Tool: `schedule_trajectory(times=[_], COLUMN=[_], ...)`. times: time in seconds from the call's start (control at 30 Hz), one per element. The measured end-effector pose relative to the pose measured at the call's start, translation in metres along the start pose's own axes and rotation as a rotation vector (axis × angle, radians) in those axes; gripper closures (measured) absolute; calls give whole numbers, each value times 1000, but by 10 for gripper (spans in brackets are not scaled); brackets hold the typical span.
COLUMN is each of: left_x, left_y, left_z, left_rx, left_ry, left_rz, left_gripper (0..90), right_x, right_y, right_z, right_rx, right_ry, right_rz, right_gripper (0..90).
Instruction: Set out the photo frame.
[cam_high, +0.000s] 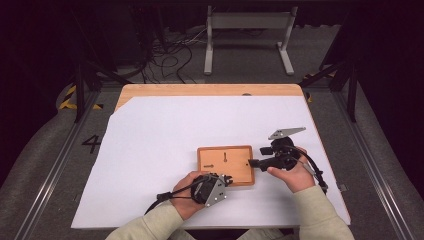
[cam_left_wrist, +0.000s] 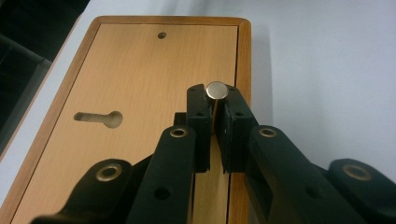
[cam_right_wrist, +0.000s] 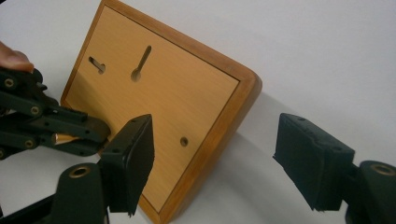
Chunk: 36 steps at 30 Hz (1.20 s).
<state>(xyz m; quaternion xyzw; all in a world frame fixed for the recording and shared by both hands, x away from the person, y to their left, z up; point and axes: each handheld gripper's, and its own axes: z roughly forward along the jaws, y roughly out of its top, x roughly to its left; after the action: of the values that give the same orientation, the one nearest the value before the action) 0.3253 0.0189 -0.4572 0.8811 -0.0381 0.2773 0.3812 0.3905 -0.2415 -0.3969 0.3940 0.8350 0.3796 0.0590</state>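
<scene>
My left gripper (cam_left_wrist: 215, 109) has its jaws pinched tight on a small metal pin (cam_left_wrist: 217, 90), the round silver head poking up just above the black pads. The pin sits over the near right part of the wooden board (cam_left_wrist: 140, 70), close to the board's raised rim. Out ahead on that board I see a keyhole slot (cam_left_wrist: 100, 118) cut into the pale inset, and a small round hole (cam_left_wrist: 162, 35) near the far edge.

Over to my right gripper (cam_right_wrist: 215, 163): jaws standing wide, nothing between the pads, the corner of the board lying just beyond the gap. From this side the board shows two keyhole slots and one round hole, and my left gripper comes in at the board's far side with a brass-coloured tip showing between its parts.

From the high view, the board (cam_high: 225, 165) lies flat on the white sheet (cam_high: 150, 140) covering the bench, my left gripper (cam_high: 226, 179) at its near edge, my right gripper (cam_high: 256, 156) at its right edge
</scene>
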Motion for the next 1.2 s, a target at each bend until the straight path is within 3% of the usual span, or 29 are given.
schedule_trajectory(times=[0.2, 0.43, 0.5, 0.7, 0.73, 0.8, 0.87, 0.93, 0.97, 1.03, 1.1, 1.17, 1.2], left_x=[0, 0, 1, 2, 4, 7, 11, 17, 17, 25, 27, 31, 35], left_y=[0, -1, -2, -2, -2, -4, -9, -14, -14, -25, -29, -39, -47], left_z=[0, -1, 0, -1, -2, -5, -13, -23, -23, -39, -42, -55, -64], left_rx=[0, 2, -9, -6, -9, -2, -1, -21, -21, -36, -41, -44, -67], left_ry=[-5, -6, -18, -33, -52, -113, -128, -153, -153, -176, -167, -150, -120], left_rz=[-3, -5, -27, -42, -62, -115, -147, -212, -212, -290, -292, -337, -359], left_gripper=[842, 843, 842, 839, 836, 706, 621, 561, 537, 504, 486, 486, 488], right_x=[-5, -3, -2, -5, -5, -5, -4, -4, -3, -3, -1, 0, 1], right_y=[11, 14, 14, 14, 14, 14, 14, 14, 14, 15, 15, 15, 15], right_z=[28, 49, 54, 53, 52, 52, 51, 51, 50, 49, 47, 46, 43], right_rx=[65, 104, 118, 114, 113, 114, 112, 113, 112, 113, 112, 109, 104], right_ry=[68, 91, 104, 116, 120, 114, 110, 110, 109, 106, 101, 98, 95], right_rz=[27, 26, 36, 49, 51, 46, 40, 33, 29, 18, 8, 2, -8], right_gripper=[250, 206, 190, 232, 235, 234, 235, 240, 241, 249, 256, 264, 282])
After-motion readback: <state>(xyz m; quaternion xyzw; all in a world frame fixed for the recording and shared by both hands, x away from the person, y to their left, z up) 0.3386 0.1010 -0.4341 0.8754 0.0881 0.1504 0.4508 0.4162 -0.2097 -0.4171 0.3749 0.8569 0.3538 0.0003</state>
